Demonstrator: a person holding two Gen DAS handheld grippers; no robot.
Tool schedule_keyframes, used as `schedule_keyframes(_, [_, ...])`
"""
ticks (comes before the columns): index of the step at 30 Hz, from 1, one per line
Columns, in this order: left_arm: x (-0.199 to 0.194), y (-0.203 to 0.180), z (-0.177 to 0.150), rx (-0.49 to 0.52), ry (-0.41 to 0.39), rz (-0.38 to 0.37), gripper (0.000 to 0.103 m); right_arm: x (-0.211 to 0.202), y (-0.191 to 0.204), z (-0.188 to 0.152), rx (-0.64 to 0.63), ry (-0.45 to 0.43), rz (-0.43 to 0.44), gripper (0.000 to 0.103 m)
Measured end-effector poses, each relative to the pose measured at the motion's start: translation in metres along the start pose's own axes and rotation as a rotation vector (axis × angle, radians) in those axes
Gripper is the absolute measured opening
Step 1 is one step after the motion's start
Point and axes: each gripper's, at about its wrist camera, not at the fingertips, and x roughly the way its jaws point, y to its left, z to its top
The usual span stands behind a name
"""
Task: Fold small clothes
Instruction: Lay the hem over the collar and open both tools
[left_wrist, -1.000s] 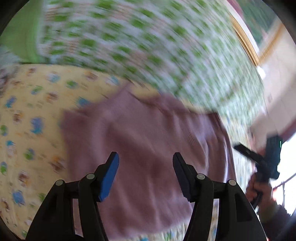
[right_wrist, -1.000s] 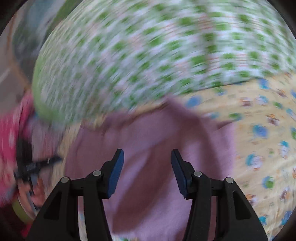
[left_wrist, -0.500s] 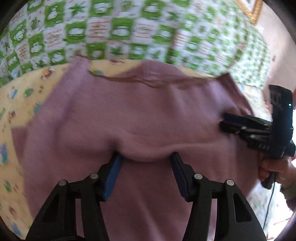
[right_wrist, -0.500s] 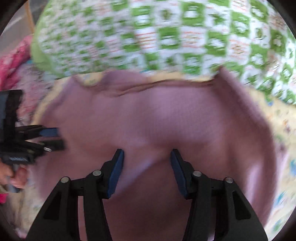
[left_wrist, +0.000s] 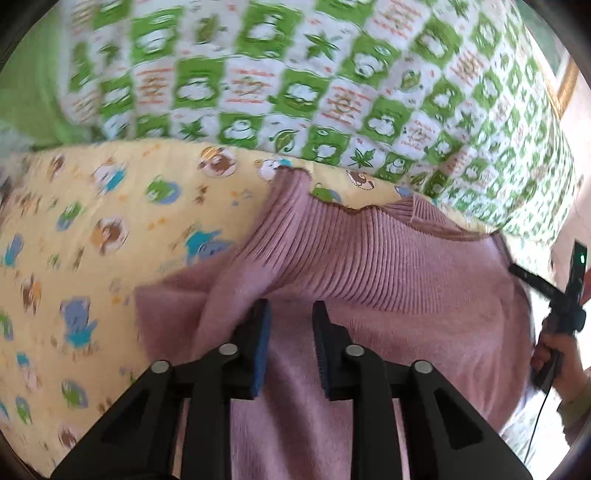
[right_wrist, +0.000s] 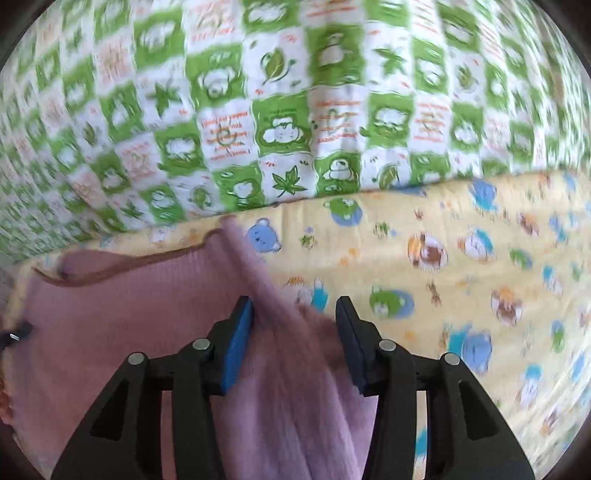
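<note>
- Mauve ribbed knit, a small sweater (left_wrist: 388, 273), lies on a yellow cartoon-print sheet (left_wrist: 92, 229), its far edge near a green-and-white checked quilt (left_wrist: 295, 74).
- The left hand-held gripper (left_wrist: 290, 314) is closing, jaws still apart, with a raised fold of the sweater between them; blur makes pad contact hard to judge.
- The right hand-held gripper (right_wrist: 293, 306) is closing too, still wide, straddling the sweater's right-hand edge without pinching it.
- A person's hand (left_wrist: 554, 354) holds that gripper at the sweater's far side.
</note>
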Motion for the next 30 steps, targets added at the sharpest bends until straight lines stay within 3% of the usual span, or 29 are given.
schedule_keyframes(3, [-0.023, -0.015, -0.013, 0.007, -0.029, 0.042, 0.048, -0.032, 0.007, -0.012, -0.013, -0.016, 0.064, 0.048])
schedule_keyframes(7, [-0.058, -0.032, -0.039, 0.002, -0.05, -0.015, 0.053, -0.069, 0.02, -0.045, -0.039, 0.005, 0.181, 0.049])
schedule_keyframes(11, [-0.066, -0.041, -0.076, -0.016, 0.001, -0.051, 0.054, -0.078, 0.039, -0.083, -0.097, 0.091, 0.245, 0.049])
schedule_keyframes(13, [-0.061, -0.038, -0.091, -0.004, 0.043, -0.016, 0.054, -0.07, 0.039, -0.106, -0.148, 0.167, 0.222, 0.049])
schedule_keyframes(15, [-0.055, -0.023, -0.103, -0.008, 0.073, 0.026, 0.054, -0.06, 0.027, -0.124, -0.185, 0.225, 0.077, 0.049])
schedule_keyframes(18, [-0.051, 0.008, -0.112, -0.054, 0.09, 0.036, 0.049, -0.071, -0.004, -0.13, -0.138, 0.181, 0.091, 0.045])
schedule_keyframes(20, [-0.054, 0.022, -0.114, -0.082, 0.091, 0.005, 0.043, -0.077, -0.014, -0.129, -0.155, 0.185, -0.08, 0.047])
schedule_keyframes(23, [-0.064, 0.024, -0.113, -0.08, 0.094, 0.023, 0.038, -0.09, -0.027, -0.122, -0.037, 0.185, -0.023, 0.048])
schedule_keyframes(24, [-0.068, 0.024, -0.112, -0.087, 0.09, 0.043, 0.043, -0.097, -0.027, -0.119, -0.009, 0.181, 0.008, 0.048])
schedule_keyframes(25, [-0.074, 0.025, -0.112, -0.095, 0.084, 0.074, 0.056, -0.103, -0.023, -0.118, -0.011, 0.167, 0.013, 0.048])
schedule_keyframes(26, [-0.08, 0.026, -0.113, -0.113, 0.073, 0.097, 0.059, -0.11, -0.018, -0.116, -0.021, 0.144, 0.013, 0.048])
schedule_keyframes(30, [-0.096, 0.033, -0.118, -0.216, 0.057, 0.057, 0.061, -0.119, 0.005, -0.11, -0.01, 0.111, 0.093, 0.048])
